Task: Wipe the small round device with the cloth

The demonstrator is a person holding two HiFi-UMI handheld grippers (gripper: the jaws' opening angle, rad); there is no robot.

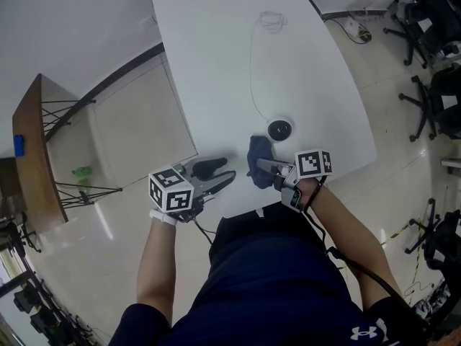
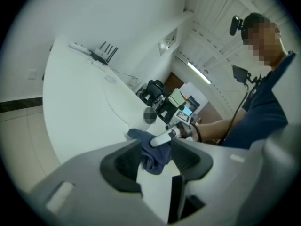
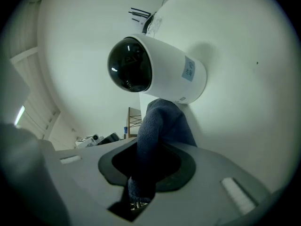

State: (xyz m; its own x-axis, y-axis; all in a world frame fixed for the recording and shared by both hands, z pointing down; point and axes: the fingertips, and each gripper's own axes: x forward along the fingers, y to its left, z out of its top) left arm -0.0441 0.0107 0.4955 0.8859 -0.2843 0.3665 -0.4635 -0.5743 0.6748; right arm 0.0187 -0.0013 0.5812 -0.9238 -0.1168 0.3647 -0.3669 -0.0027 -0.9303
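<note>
The small round device (image 1: 279, 129), a white body with a black dome, stands near the front of the white table (image 1: 216, 63). Just in front of it lies the dark blue cloth (image 1: 258, 157). My right gripper (image 1: 263, 171) is shut on the cloth's near end. In the right gripper view the cloth (image 3: 157, 126) runs up from between the jaws of the right gripper (image 3: 146, 163) and touches the underside of the device (image 3: 155, 69). My left gripper (image 1: 225, 174) stands open and empty a little left of the cloth. The left gripper view shows the cloth (image 2: 153, 152) beyond the open left gripper (image 2: 157, 163).
A thin white cable (image 1: 251, 71) runs from the device to the back of the table, where it coils (image 1: 272, 20). The table's front edge is just under both grippers. A wooden stand (image 1: 32, 150) is on the floor at left, office chairs (image 1: 432, 20) at right.
</note>
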